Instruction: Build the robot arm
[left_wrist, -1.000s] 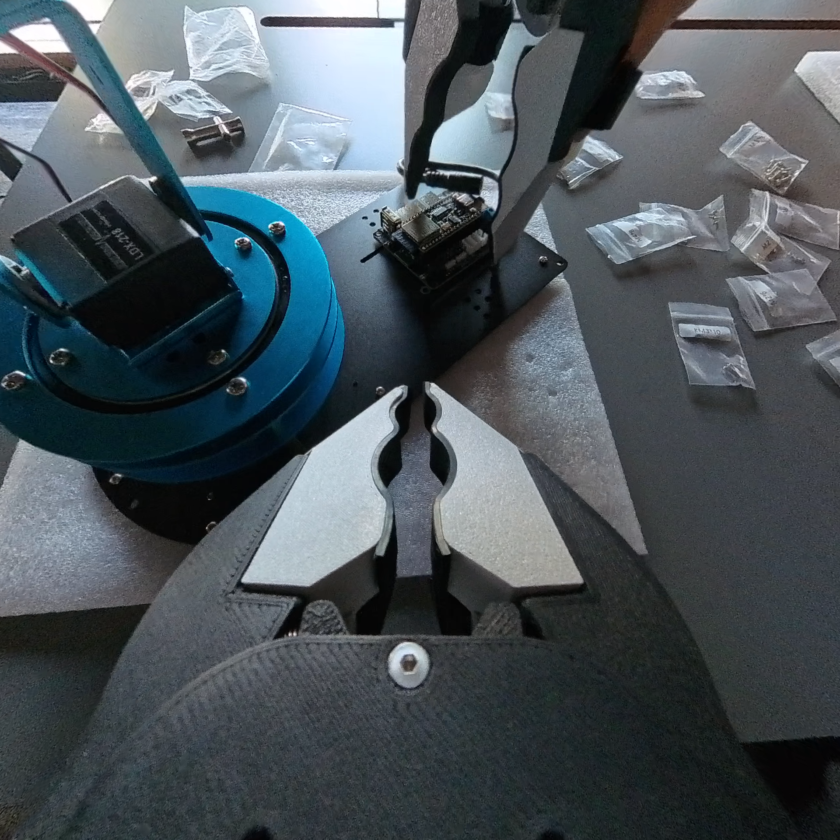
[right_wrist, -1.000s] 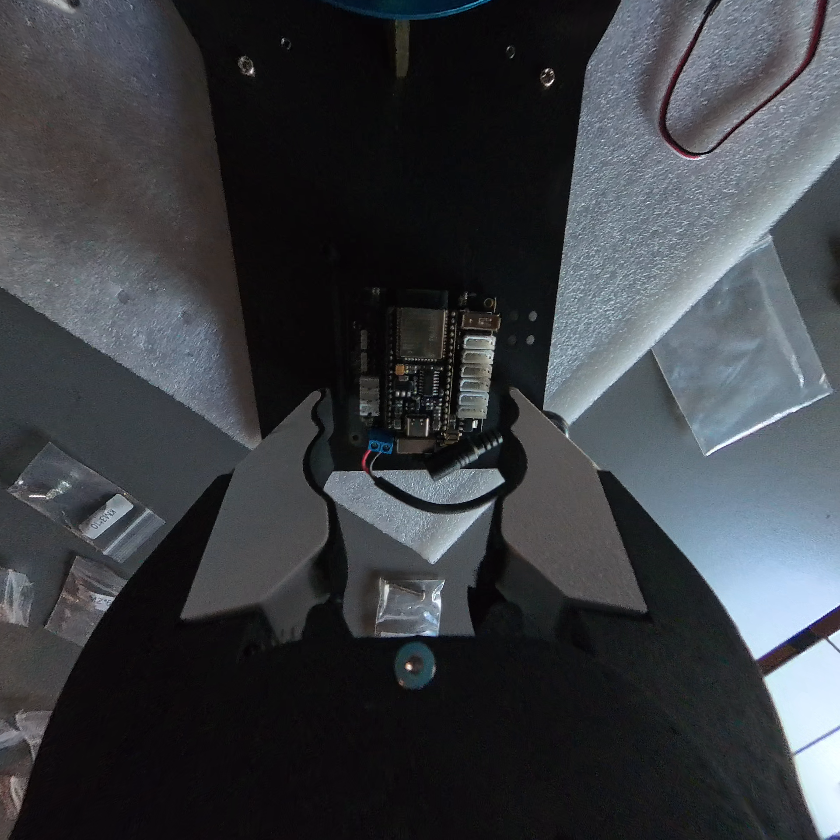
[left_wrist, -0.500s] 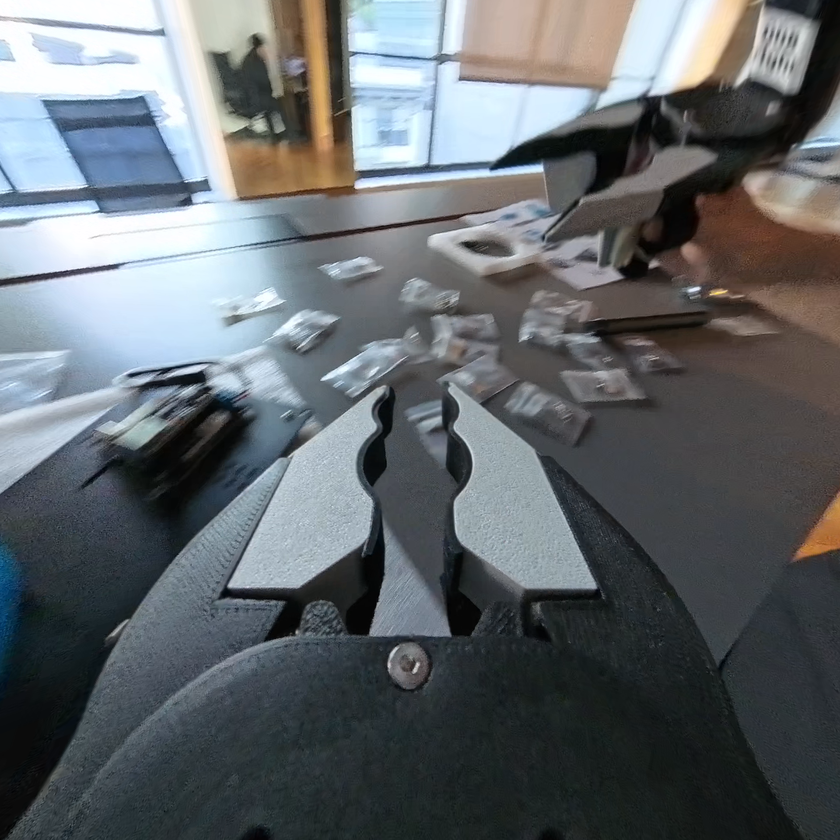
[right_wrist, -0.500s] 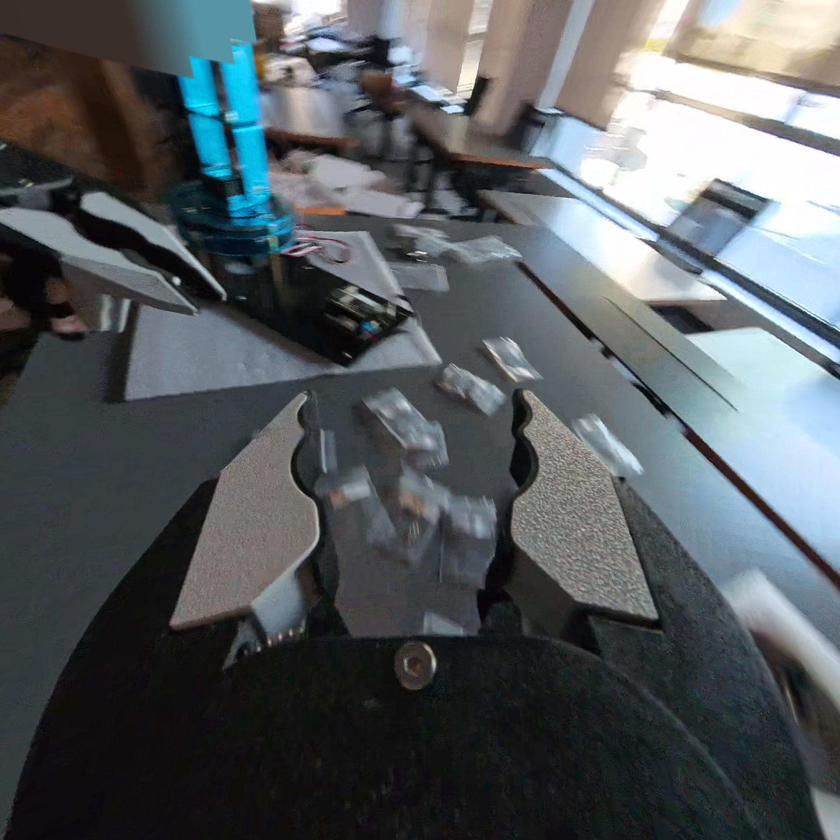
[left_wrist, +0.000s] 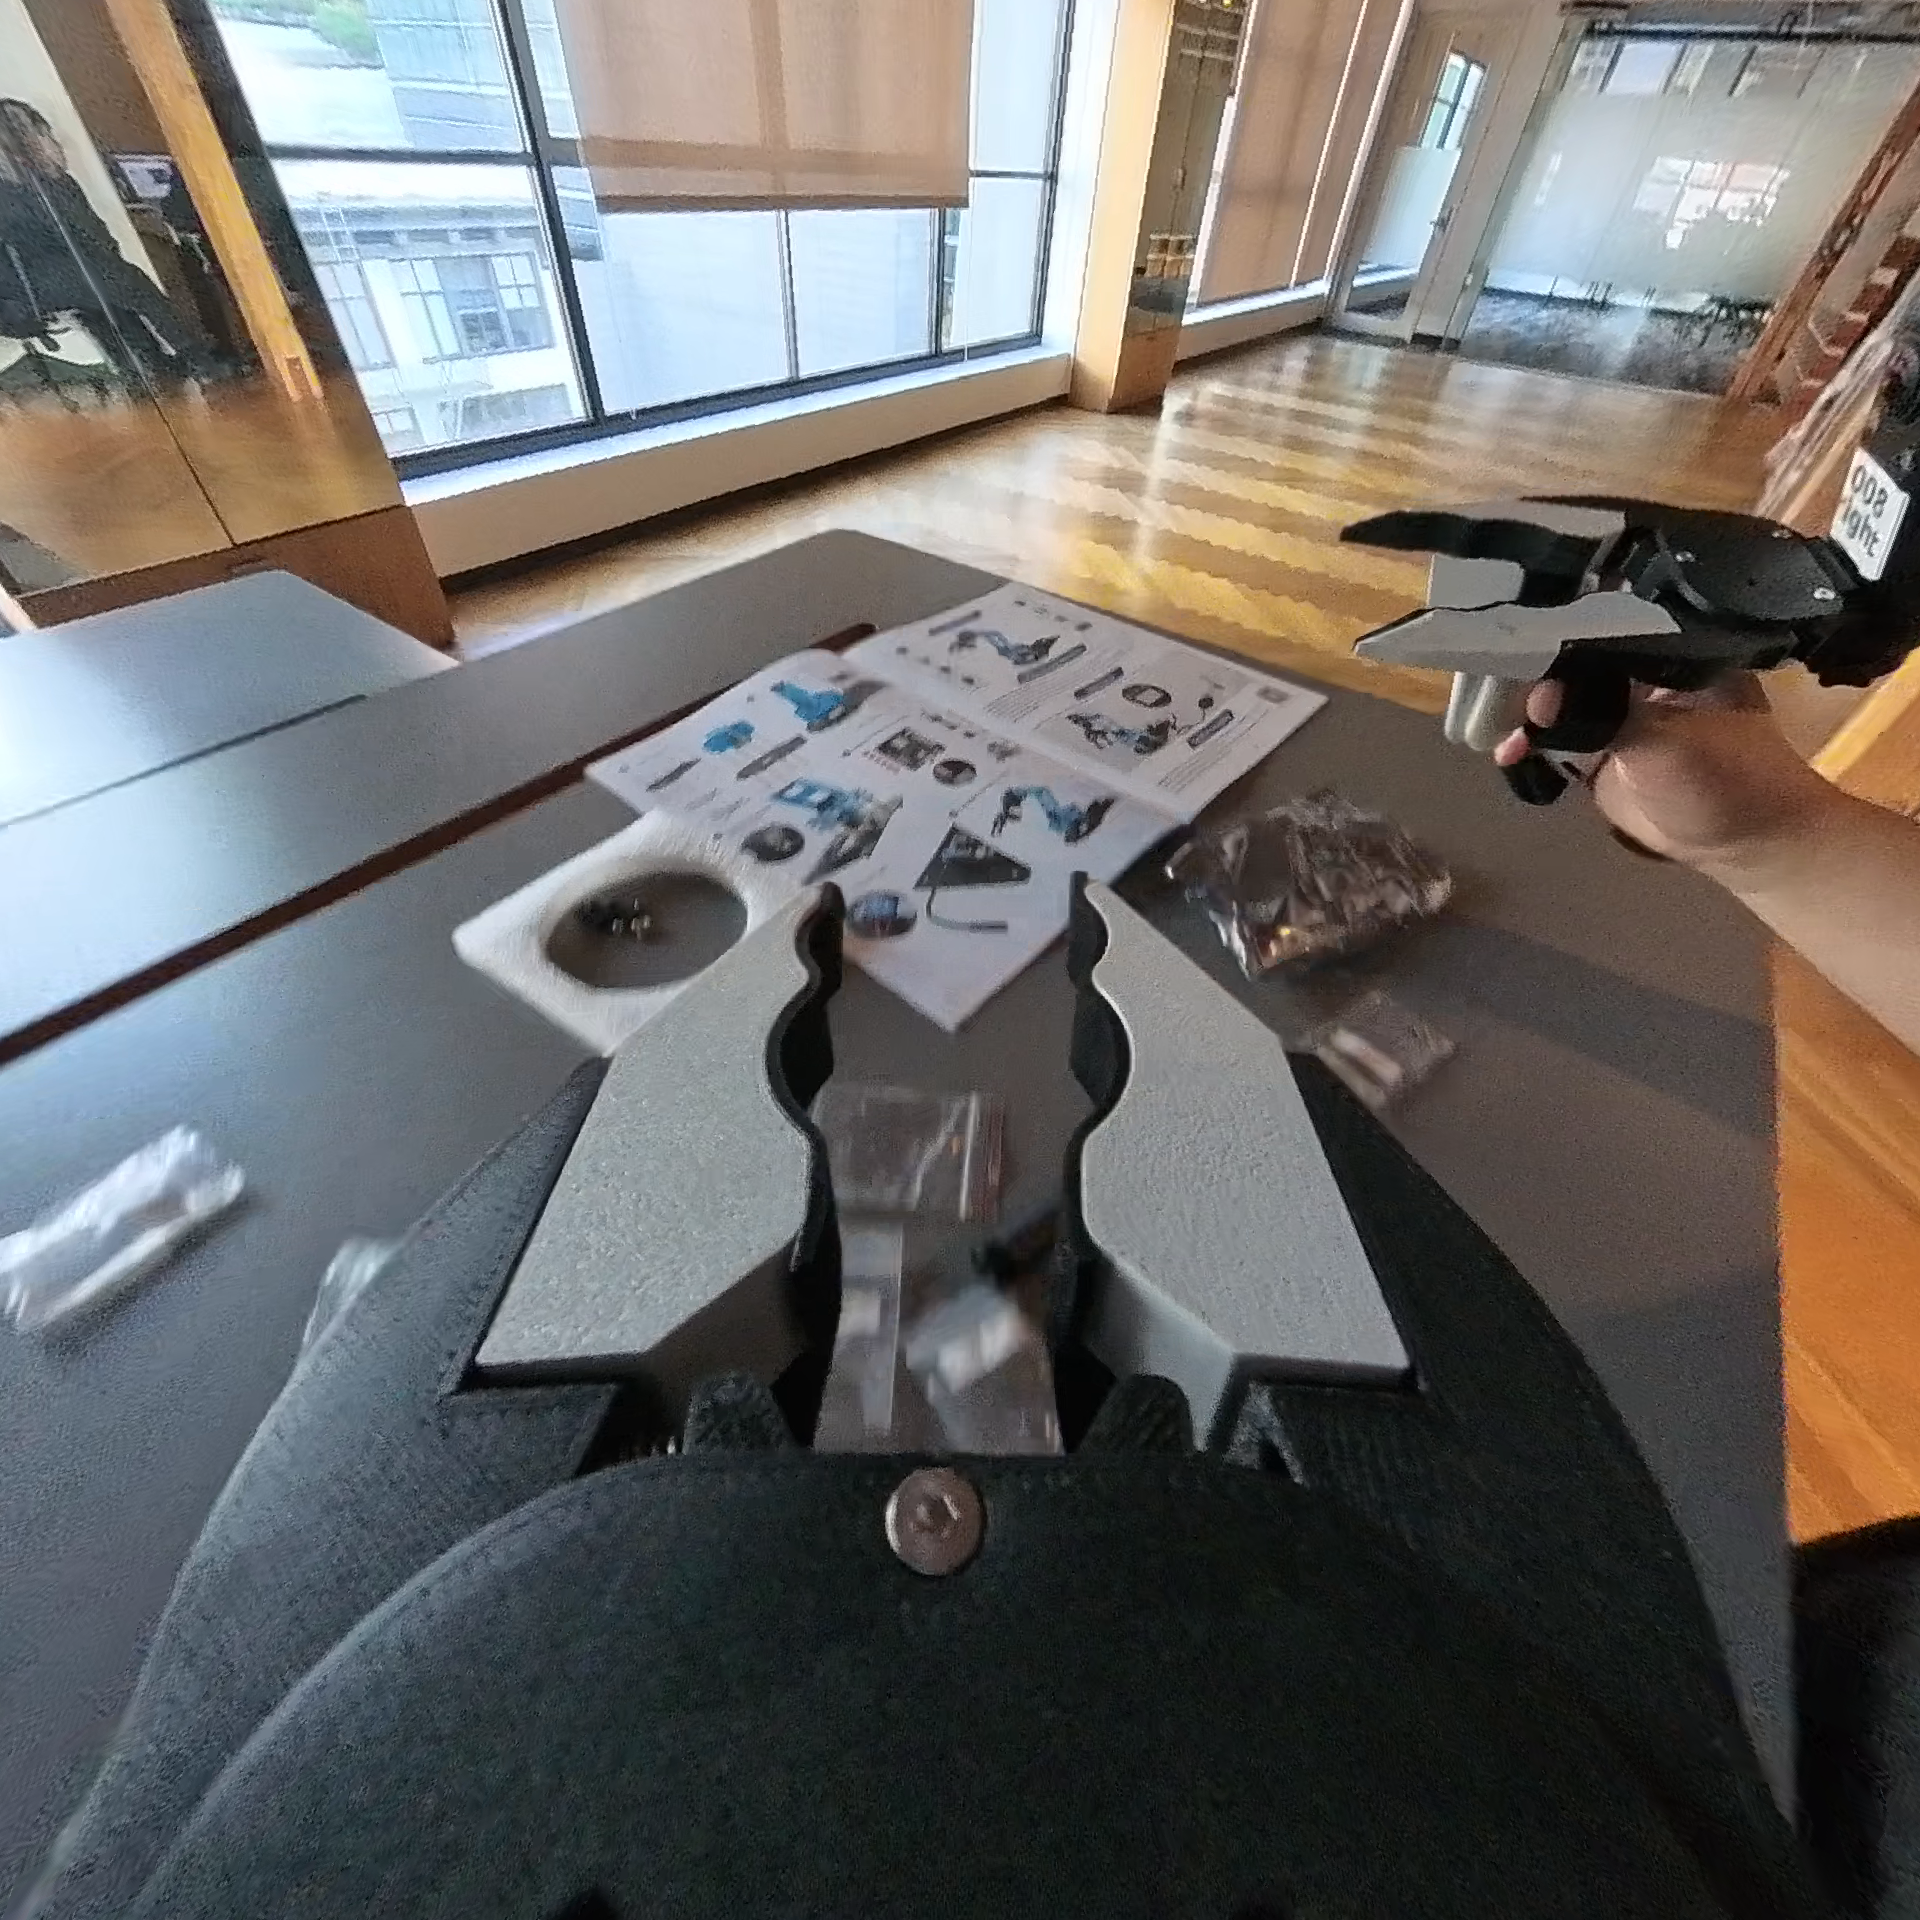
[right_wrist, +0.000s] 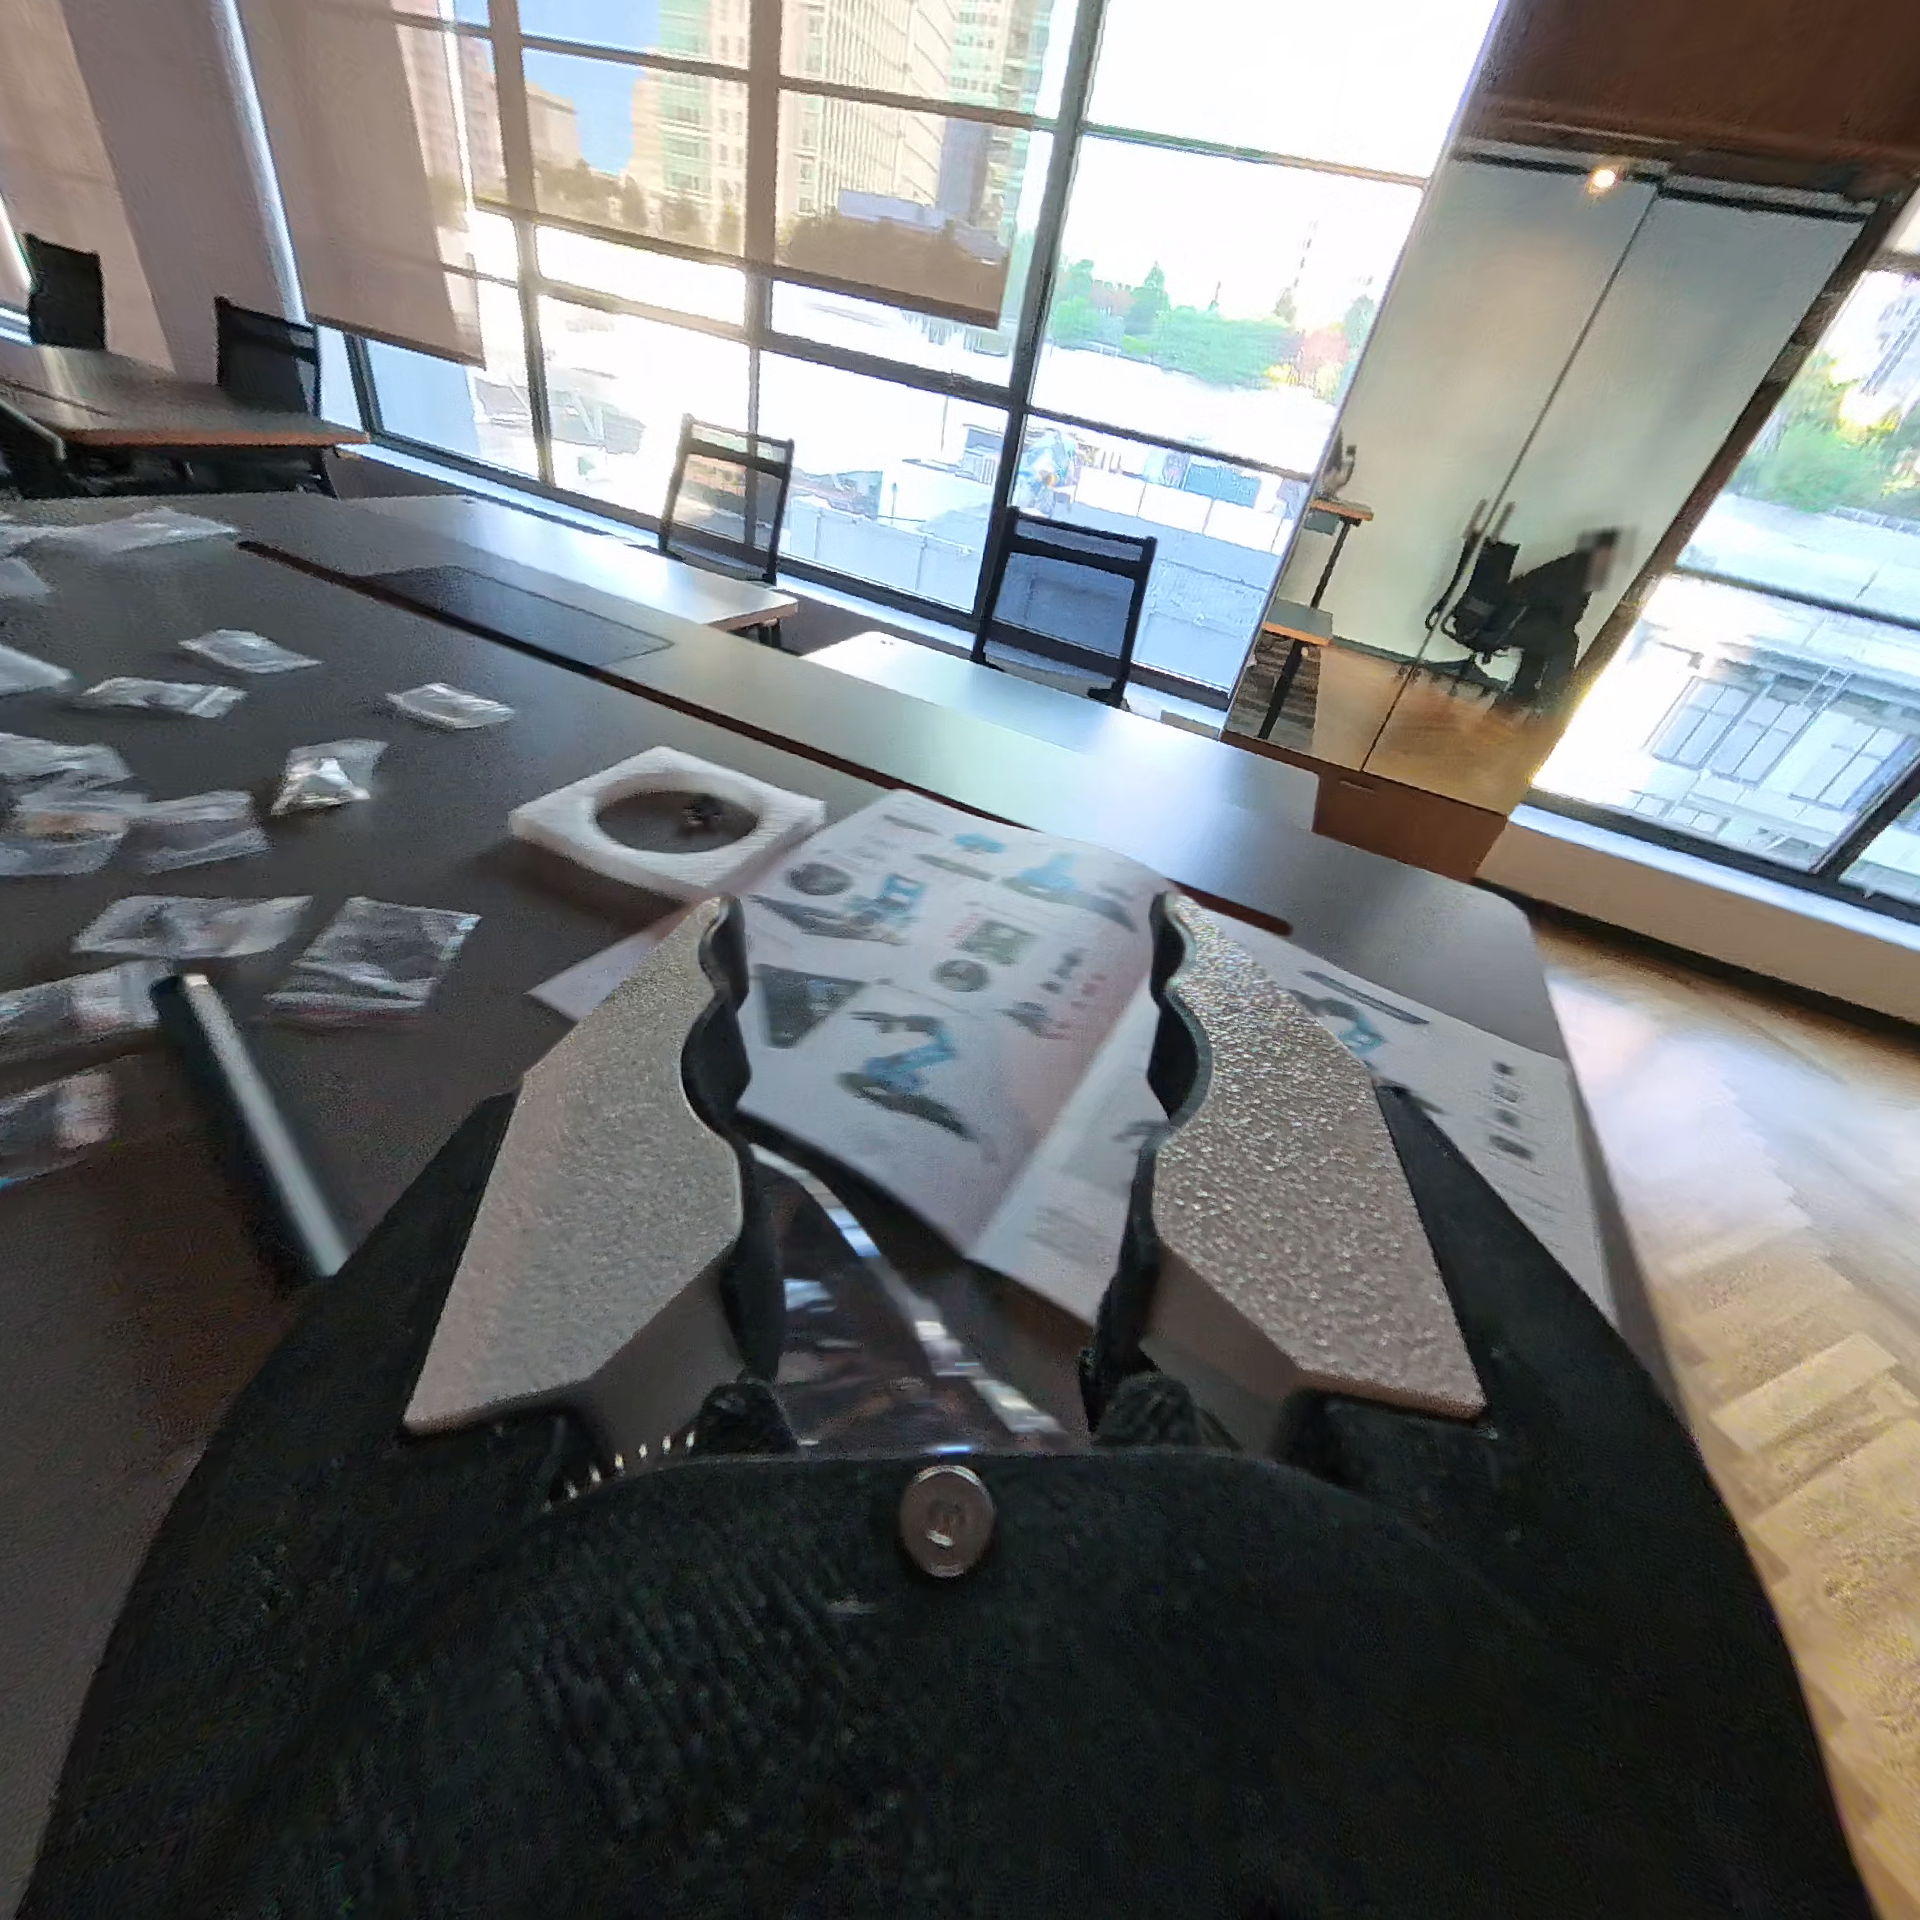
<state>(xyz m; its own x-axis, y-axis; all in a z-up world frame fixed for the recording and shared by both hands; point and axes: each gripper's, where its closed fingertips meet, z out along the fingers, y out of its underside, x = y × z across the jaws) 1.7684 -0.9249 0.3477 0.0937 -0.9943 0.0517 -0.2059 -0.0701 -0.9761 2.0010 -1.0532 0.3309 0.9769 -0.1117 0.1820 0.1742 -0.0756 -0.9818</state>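
My left gripper (left_wrist: 954, 904) is open and empty, held above the dark table (left_wrist: 312, 1039). A small clear bag of parts (left_wrist: 914, 1143) lies under its fingers. Beyond it are an open instruction booklet (left_wrist: 966, 748), a white foam square with a round hole (left_wrist: 520, 940) and a bigger bag of metal parts (left_wrist: 1309, 894). My right gripper (right_wrist: 943, 914) is open and empty, held above the booklet (right_wrist: 935, 997). It also shows in the left wrist view (left_wrist: 1356, 590), held by a hand (left_wrist: 1704, 800) at the right, above the table's end.
Several small clear bags (right_wrist: 364, 956) and a dark rod-like tool (right_wrist: 249, 1122) lie on the table at the left. Another bag (left_wrist: 114, 1226) lies at the near left. The table's edge (right_wrist: 1538, 935) and wooden floor are at the right. Chairs (right_wrist: 1060, 613) stand by the windows.
Both grippers have left the black plate with the circuit board and blue base and swung to the table's end over the booklet. The left gripper has opened wider.
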